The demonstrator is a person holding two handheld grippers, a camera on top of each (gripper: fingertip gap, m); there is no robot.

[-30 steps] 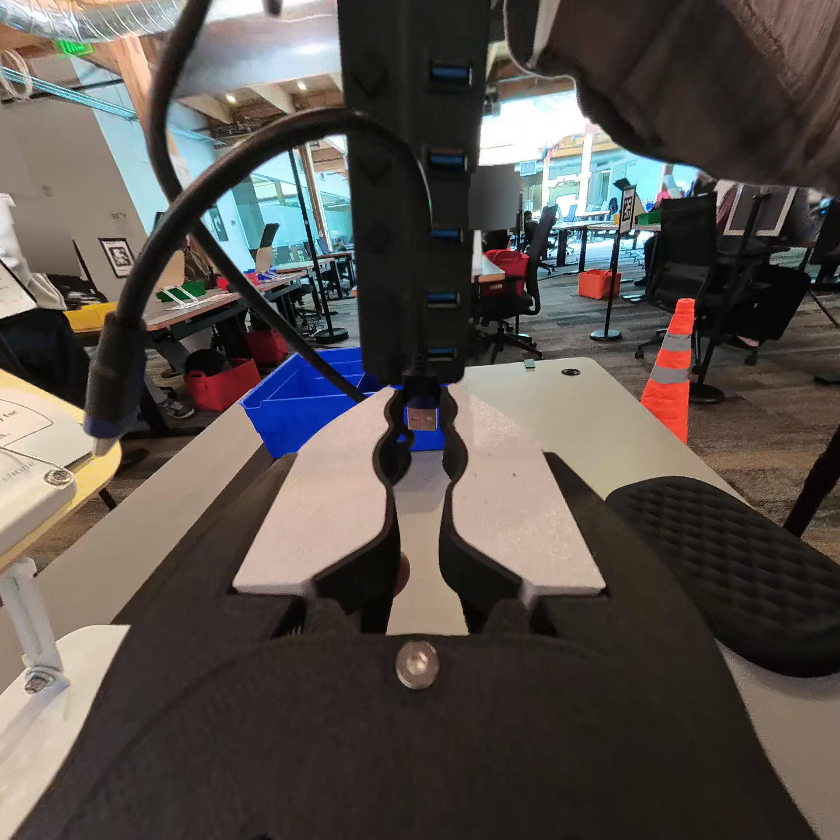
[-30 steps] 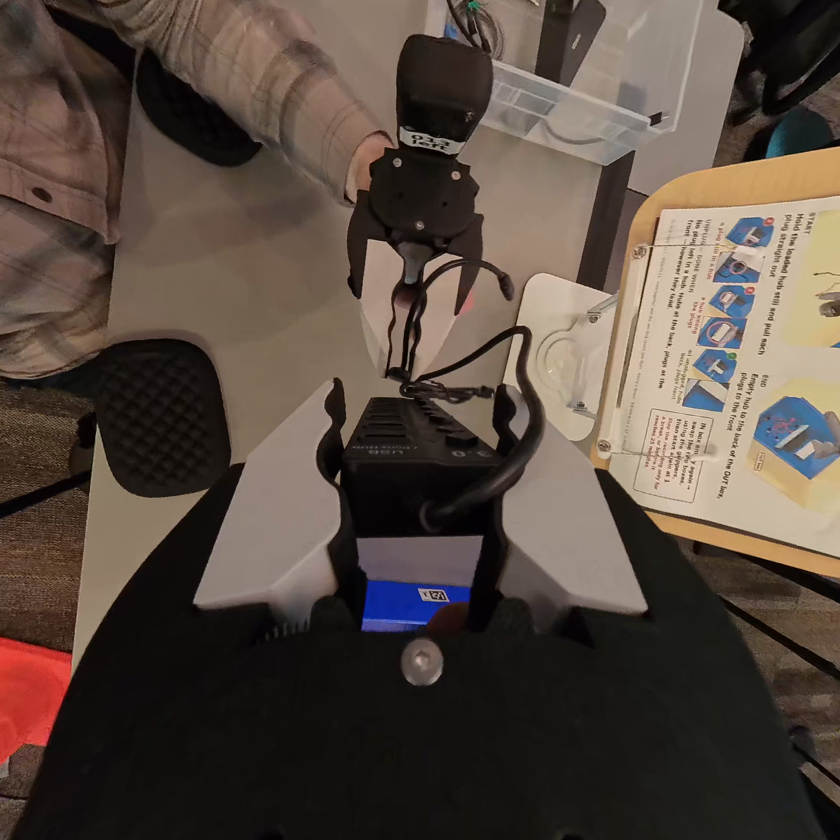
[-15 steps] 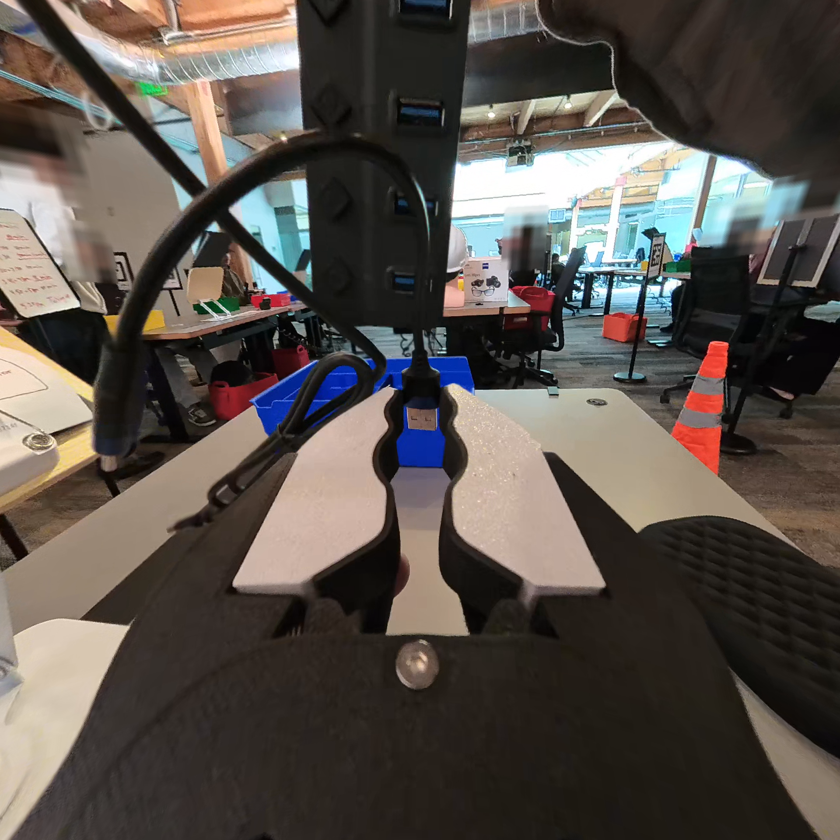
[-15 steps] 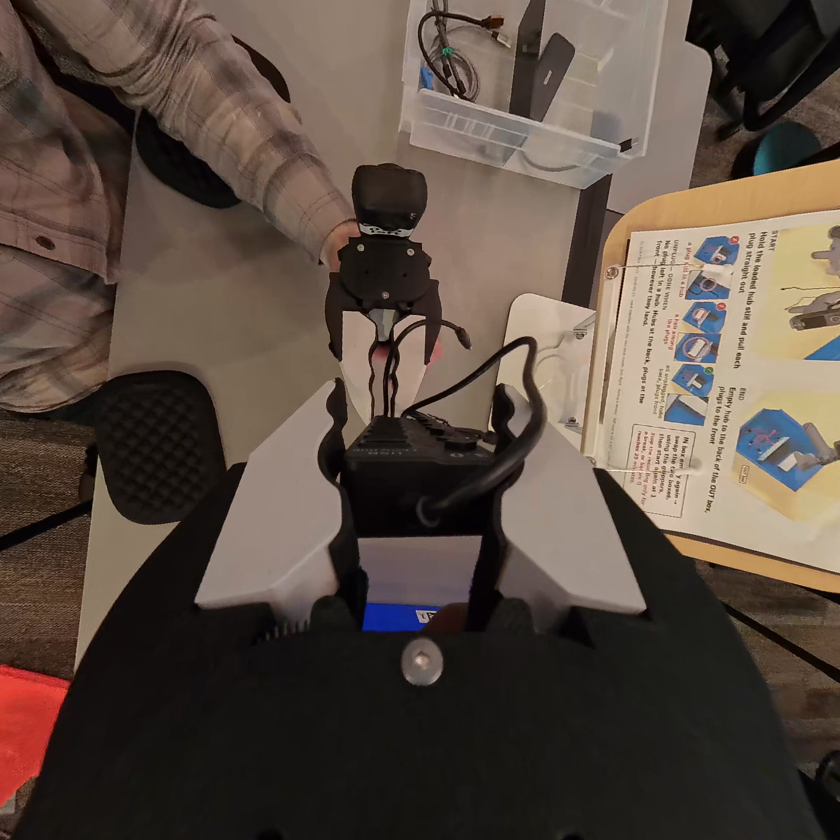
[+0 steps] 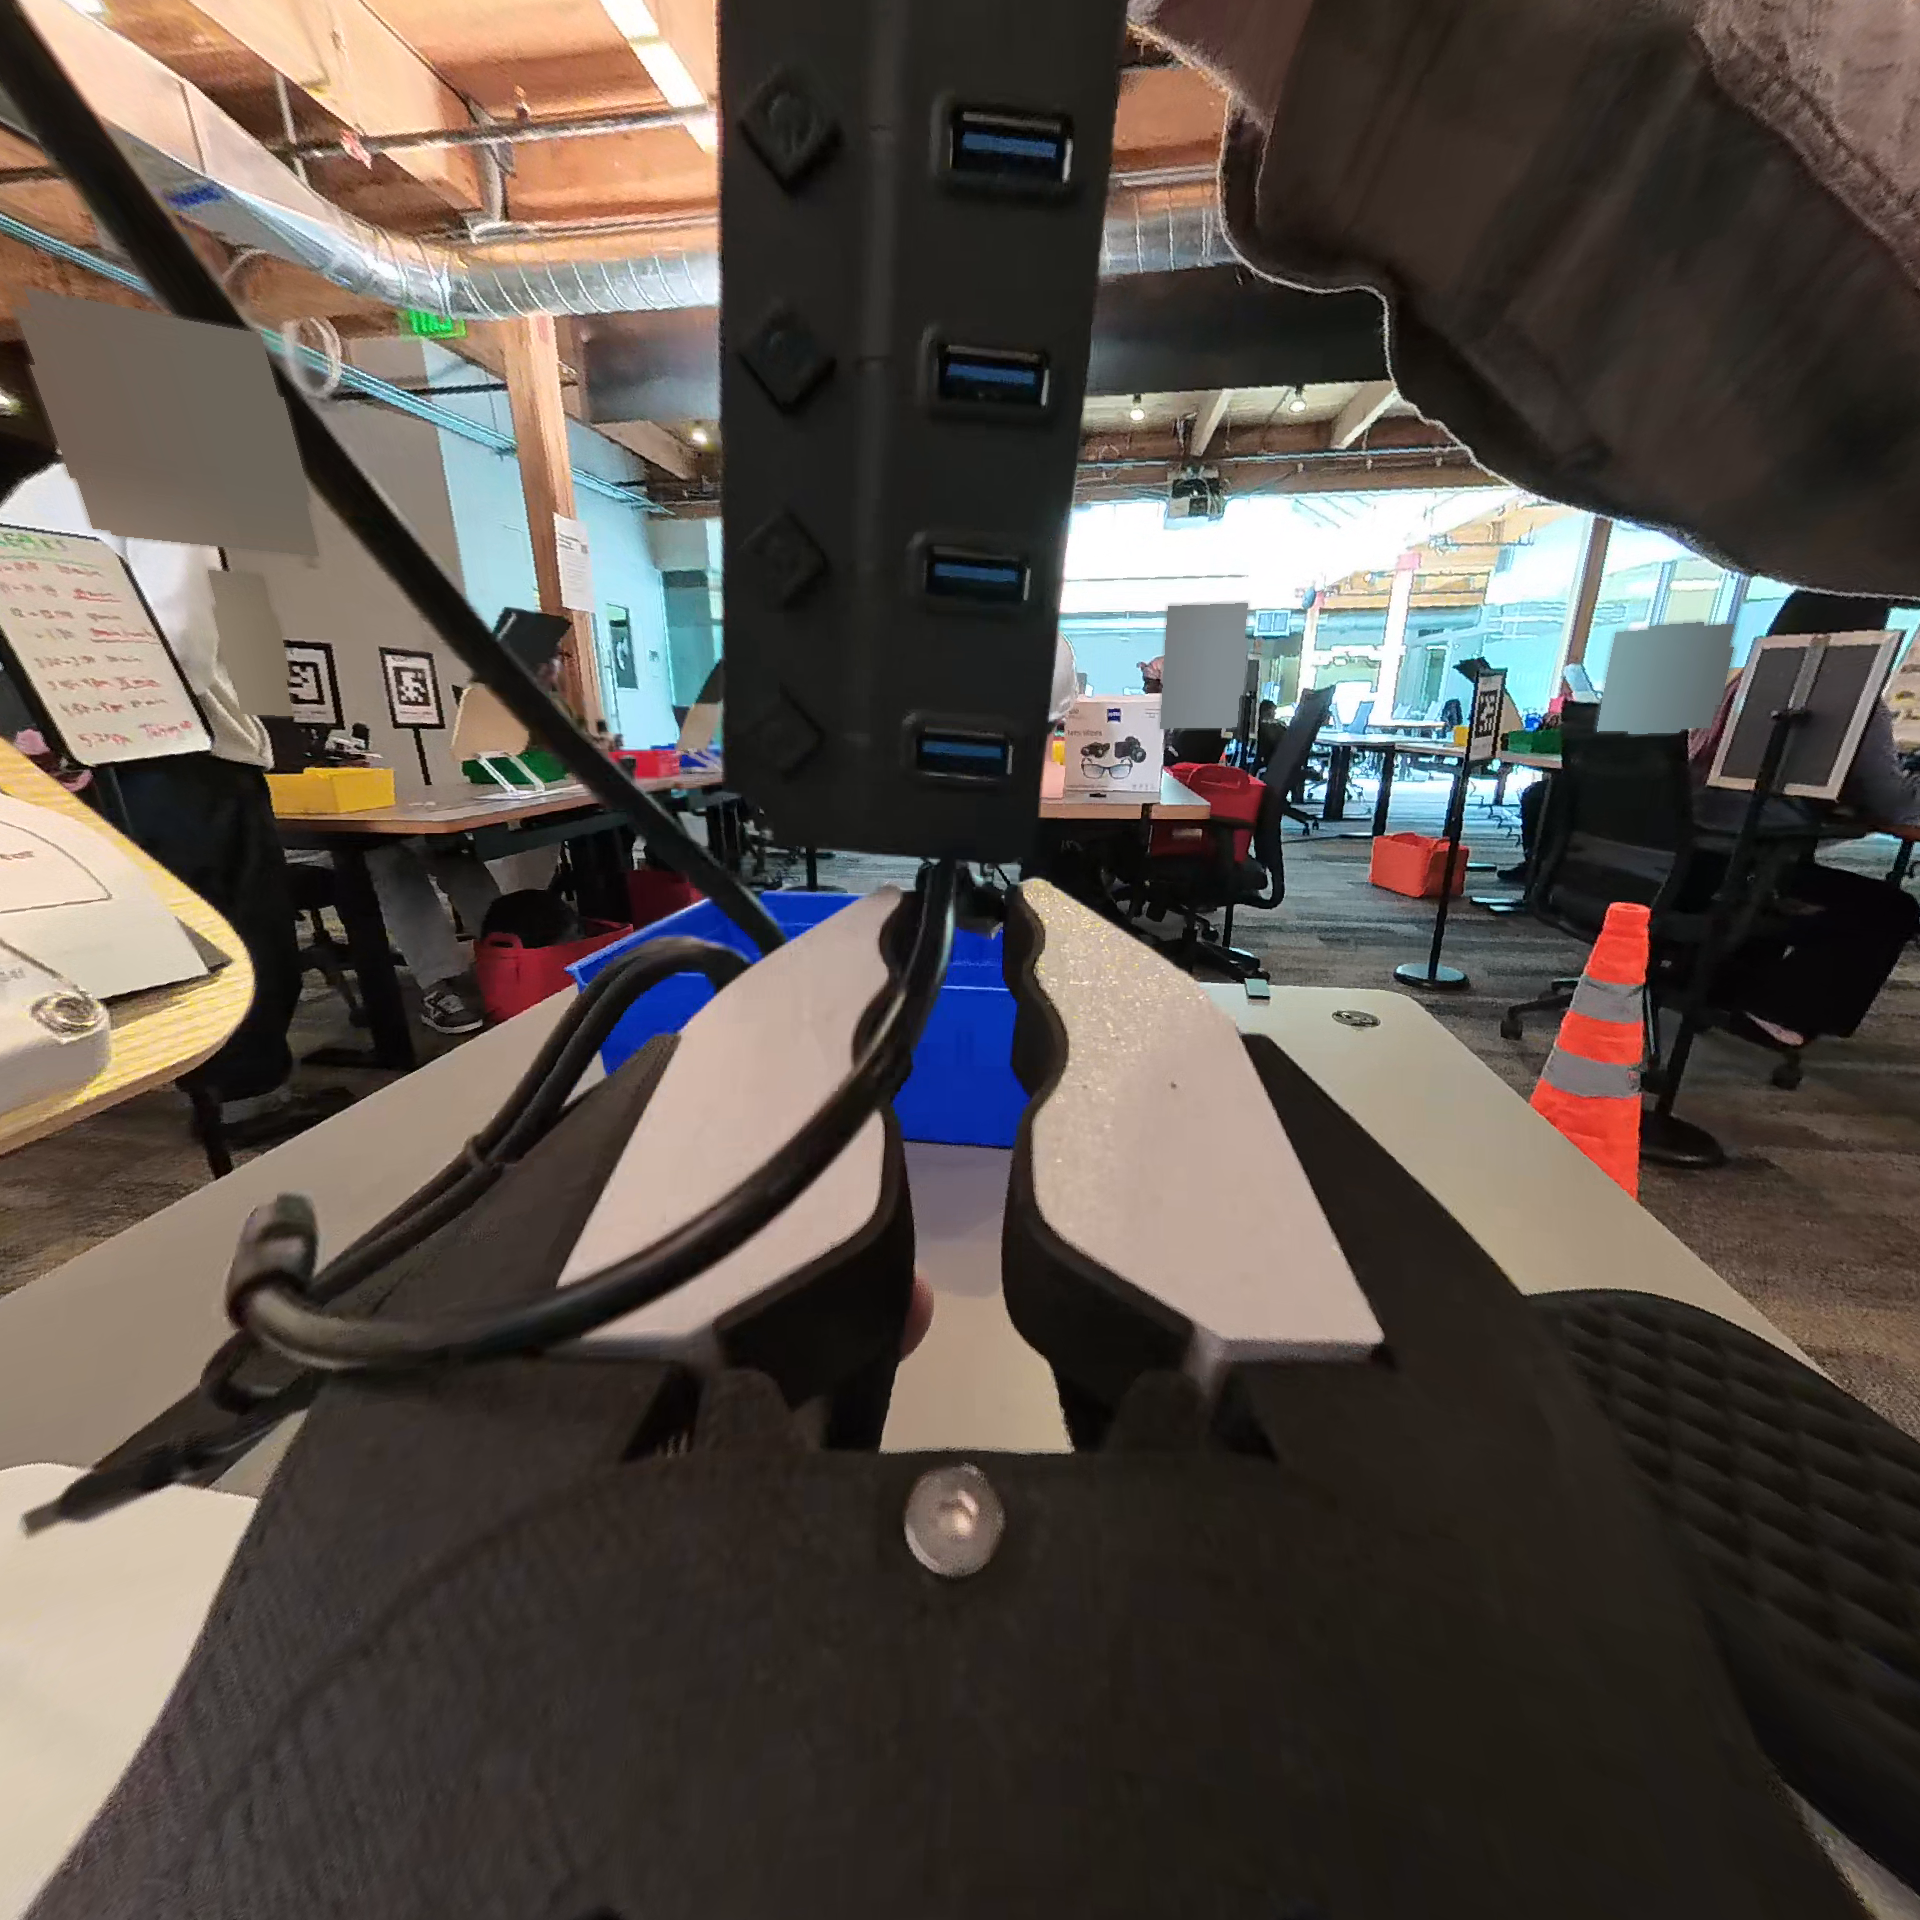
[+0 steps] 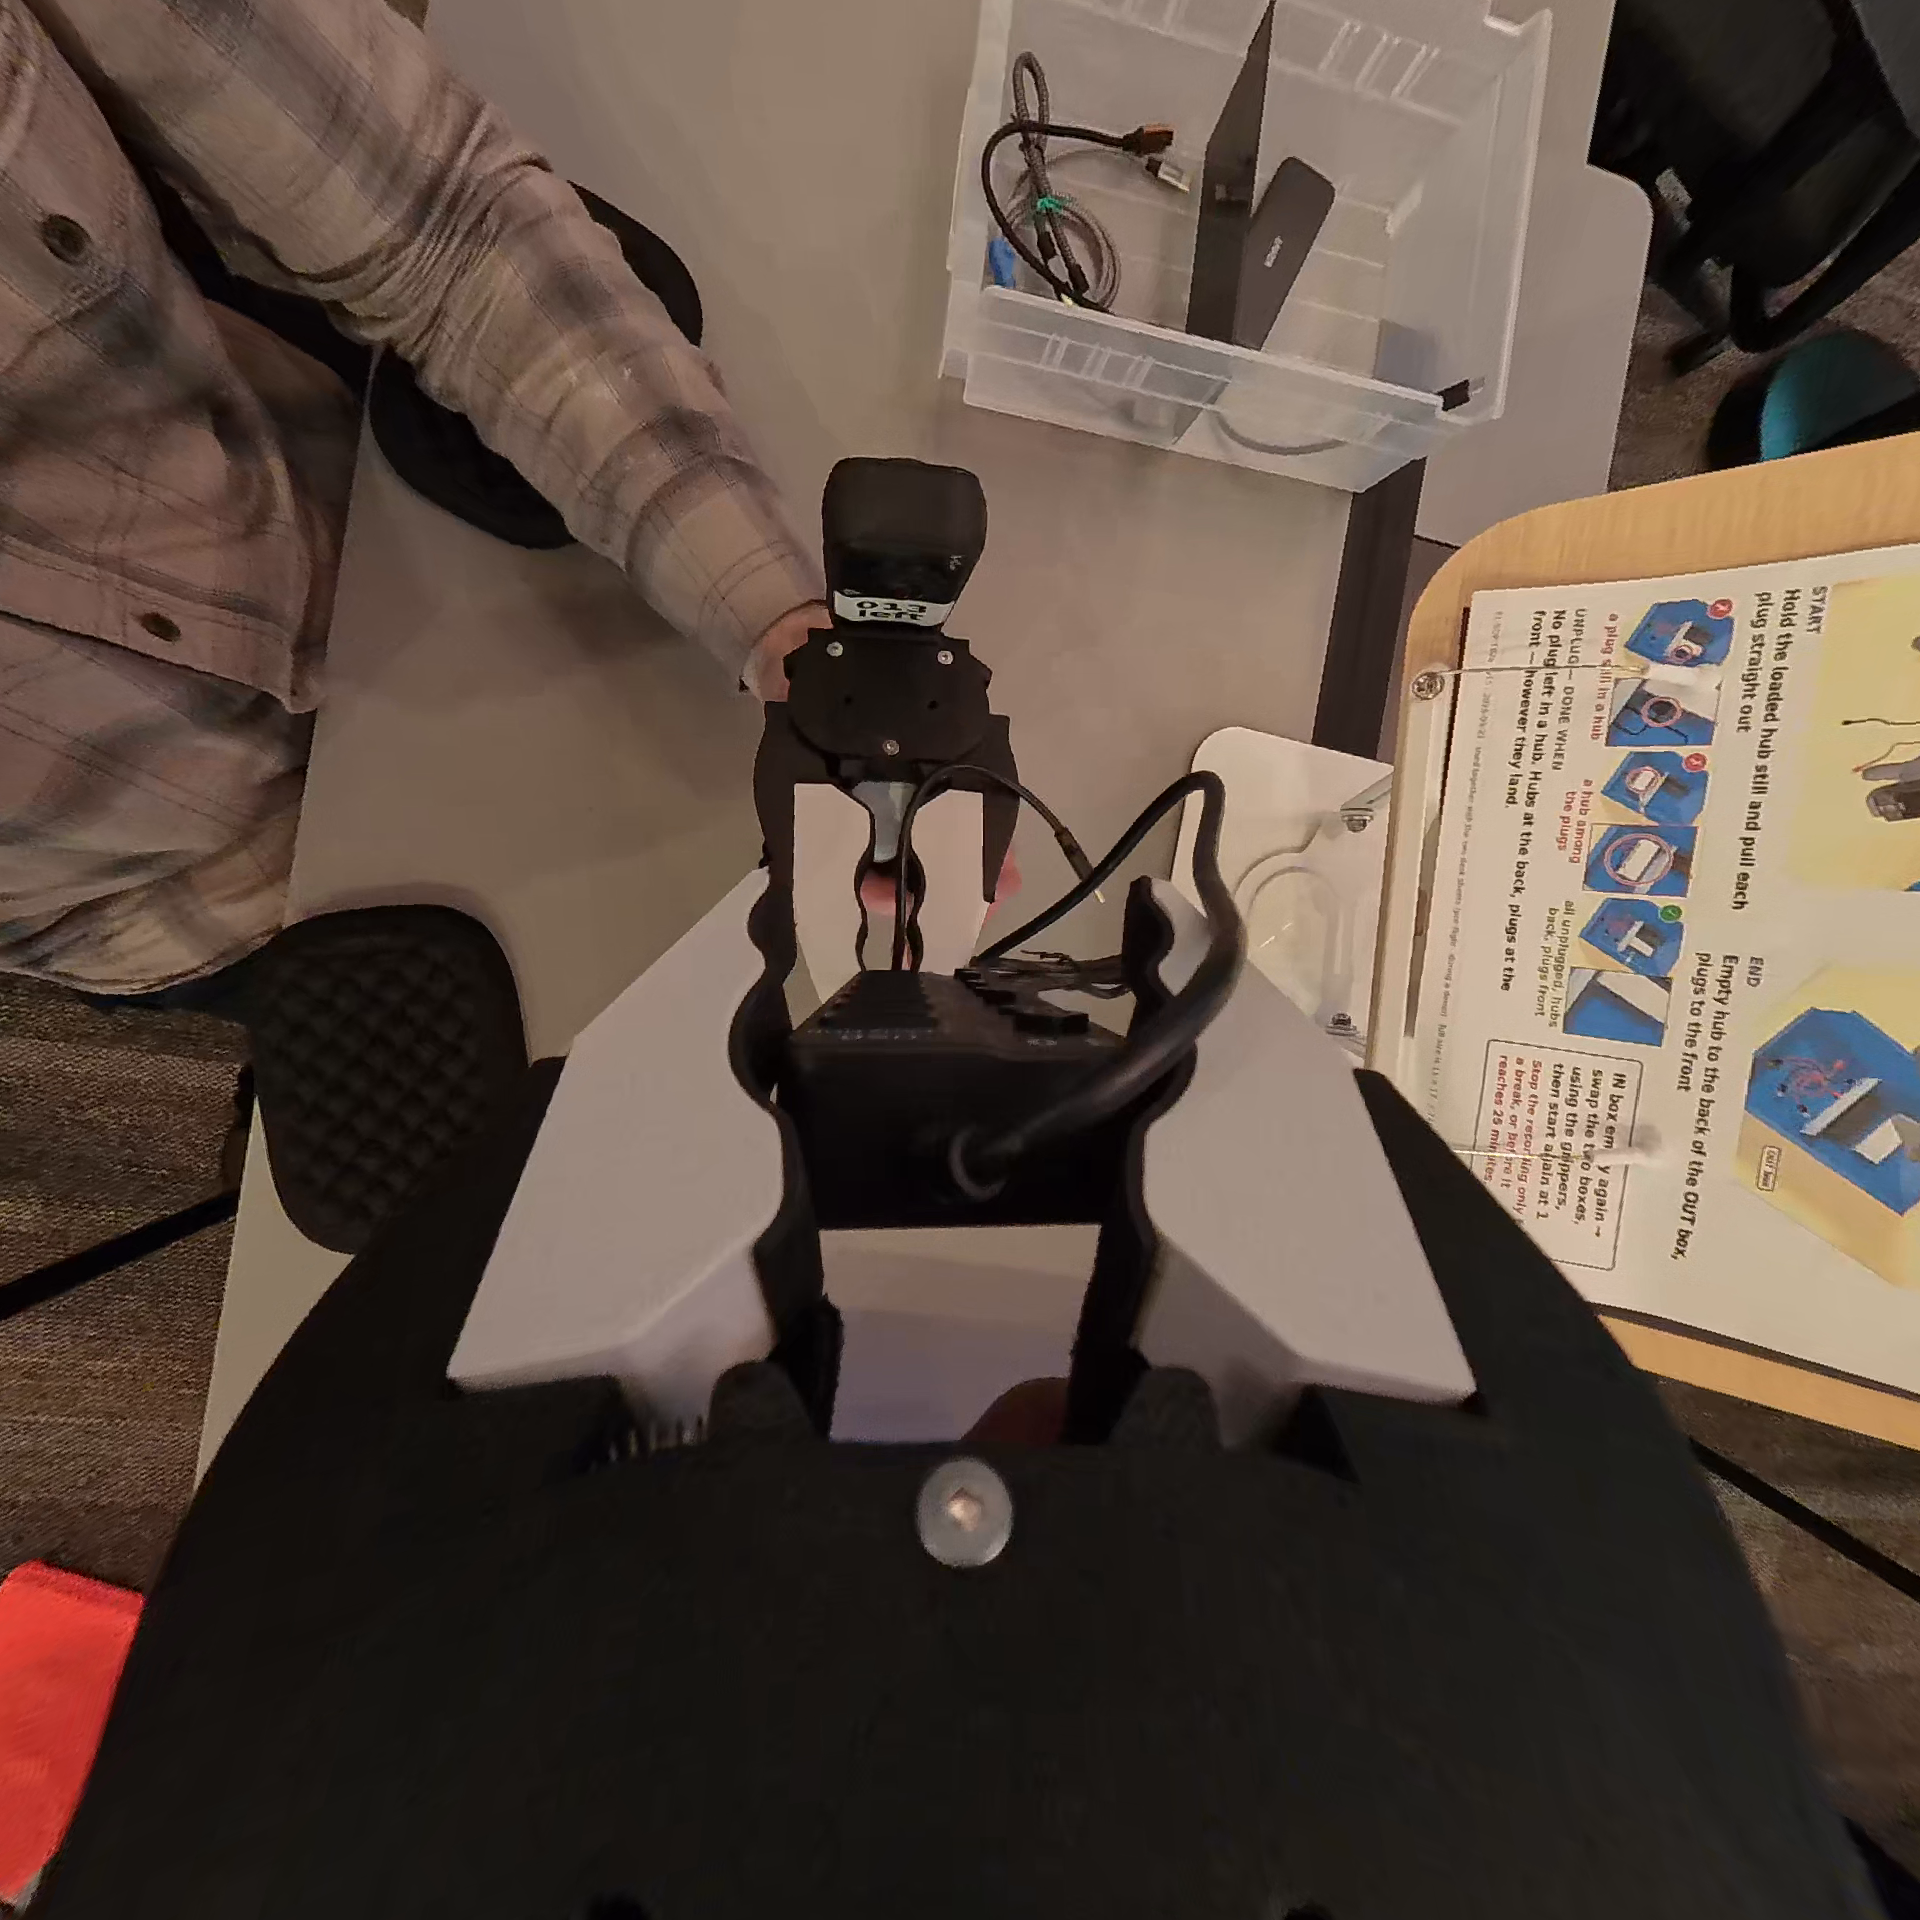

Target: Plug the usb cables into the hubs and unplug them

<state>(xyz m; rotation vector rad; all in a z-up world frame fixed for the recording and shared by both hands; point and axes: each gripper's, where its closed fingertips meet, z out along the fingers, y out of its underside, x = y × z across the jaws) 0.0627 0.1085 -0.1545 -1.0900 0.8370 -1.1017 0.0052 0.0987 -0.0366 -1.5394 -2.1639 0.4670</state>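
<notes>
A grey table (image 6: 540,727) stands in an open office with exposed ceiling ducts, carrying a clear bin (image 6: 1195,395) and a blue bin (image 5: 956,1049). The right gripper (image 6: 951,997) clamps the black hub (image 5: 894,468), held upright above the table with four blue ports empty. The left gripper (image 5: 961,904) pinches a thin black cable (image 5: 665,1247) at the hub's lower end; its plug is hidden, so whether it is seated is unclear.

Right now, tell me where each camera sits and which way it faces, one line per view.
Left wrist view: sits on the left claw, looks level across the office at the USB hub; a sleeve shows.
Right wrist view: sits on the right claw, looks down at the grey table; the person's plaid sleeve shows.
Shared: the hub, its thick cable, the left claw.
</notes>
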